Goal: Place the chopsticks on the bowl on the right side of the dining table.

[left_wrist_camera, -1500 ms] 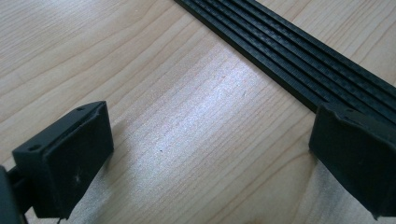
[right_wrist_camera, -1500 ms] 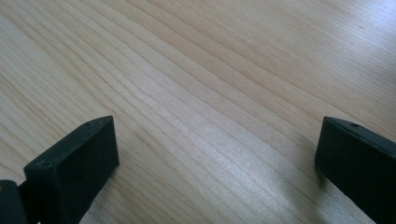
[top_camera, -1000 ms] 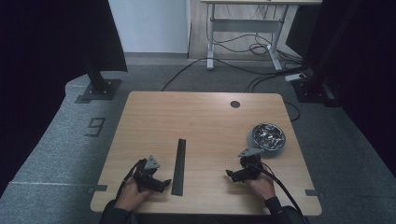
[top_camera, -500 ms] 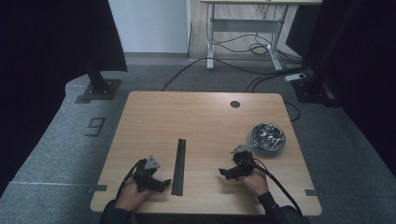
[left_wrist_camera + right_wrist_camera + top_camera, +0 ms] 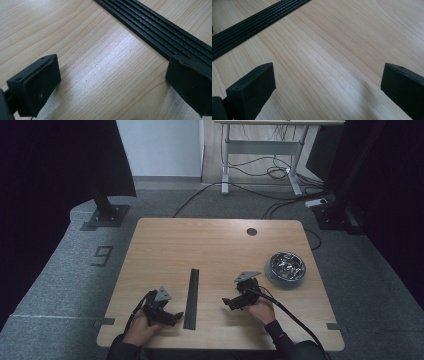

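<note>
Black ribbed strip (image 5: 190, 298) lying flat on the table (image 5: 210, 245), between the two grippers. Its long axis runs away from the person, so each gripper faces one of its long edges.

Left gripper (image 5: 170, 316): jaws wide apart, holding nothing, low over the wood. The strip lies just off its right jaw; in the left gripper view the strip (image 5: 160, 32) crosses diagonally ahead and passes under that jaw's tip, though contact cannot be judged. This gripper is the nearer one, standing by the strip's near end.

Right gripper (image 5: 231, 303): jaws likewise wide apart and empty, pointing toward the strip from the other side. In the right gripper view the strip (image 5: 254, 23) lies ahead and to the left, with bare wood between it and the jaws. It is farther from the strip than the left gripper.

A grey bowl (image 5: 285, 268) of crumpled shiny pieces stands behind the right gripper, away from the strip and clear of either approach. Nothing lies between the grippers and the strip.

Judgement: a grasp would probably call for closing across the strip's narrow width; its flatness on the wood may make it hard to get a jaw beneath an edge.
</note>
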`<action>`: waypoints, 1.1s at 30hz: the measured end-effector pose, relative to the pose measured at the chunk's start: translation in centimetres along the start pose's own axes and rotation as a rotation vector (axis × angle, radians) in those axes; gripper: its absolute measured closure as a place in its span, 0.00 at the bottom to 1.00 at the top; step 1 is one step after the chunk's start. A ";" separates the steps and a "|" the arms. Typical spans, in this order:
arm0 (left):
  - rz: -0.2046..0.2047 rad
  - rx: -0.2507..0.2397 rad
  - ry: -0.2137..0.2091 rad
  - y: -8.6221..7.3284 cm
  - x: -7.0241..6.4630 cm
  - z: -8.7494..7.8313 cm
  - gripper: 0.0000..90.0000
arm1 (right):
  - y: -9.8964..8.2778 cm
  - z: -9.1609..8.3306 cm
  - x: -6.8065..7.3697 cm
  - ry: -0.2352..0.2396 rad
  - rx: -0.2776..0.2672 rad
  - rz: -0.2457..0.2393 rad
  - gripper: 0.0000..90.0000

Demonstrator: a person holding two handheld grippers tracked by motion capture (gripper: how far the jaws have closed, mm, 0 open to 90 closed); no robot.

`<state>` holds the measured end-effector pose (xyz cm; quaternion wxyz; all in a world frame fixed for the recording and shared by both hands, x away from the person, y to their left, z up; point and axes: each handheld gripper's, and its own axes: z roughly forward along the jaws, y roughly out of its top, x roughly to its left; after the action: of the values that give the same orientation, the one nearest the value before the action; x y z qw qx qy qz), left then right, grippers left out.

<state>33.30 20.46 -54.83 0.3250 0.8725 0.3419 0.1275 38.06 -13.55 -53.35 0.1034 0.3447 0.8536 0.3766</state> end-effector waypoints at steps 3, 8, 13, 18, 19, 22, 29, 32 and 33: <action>0.000 0.000 0.000 0.0 0.0 0.0 0.00 | 0.8 0.9 0.5 0.006 0.005 -0.010 0.00; 0.000 0.000 0.000 0.0 0.0 0.0 0.00 | 1.6 2.0 1.1 0.012 0.010 -0.034 0.00; 0.000 0.000 0.000 0.0 0.0 0.0 0.00 | 2.4 3.0 1.6 0.016 0.018 -0.053 0.00; -0.001 0.000 0.001 0.0 0.0 0.0 0.00 | 3.3 3.8 2.1 0.021 0.023 -0.057 0.00; -0.002 0.000 0.001 0.0 0.0 0.0 0.00 | 3.4 3.9 2.1 0.021 0.022 -0.058 0.00; -0.002 0.000 0.001 0.0 0.0 0.0 0.00 | 3.9 4.5 2.4 0.015 0.030 -0.055 0.00; -0.002 0.000 0.002 0.0 0.0 0.0 0.00 | 4.8 5.5 3.2 0.023 0.024 -0.060 0.01; -0.003 0.000 0.002 0.0 0.0 0.0 0.00 | 5.0 5.9 3.5 0.028 0.035 -0.056 0.01; -0.003 0.000 0.002 0.0 0.0 0.0 0.00 | 5.2 6.3 3.8 0.015 0.041 -0.070 0.01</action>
<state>33.27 20.44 -54.83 0.3251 0.8718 0.3435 0.1278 40.68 -4.92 -53.70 0.1029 0.3139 0.8734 0.3579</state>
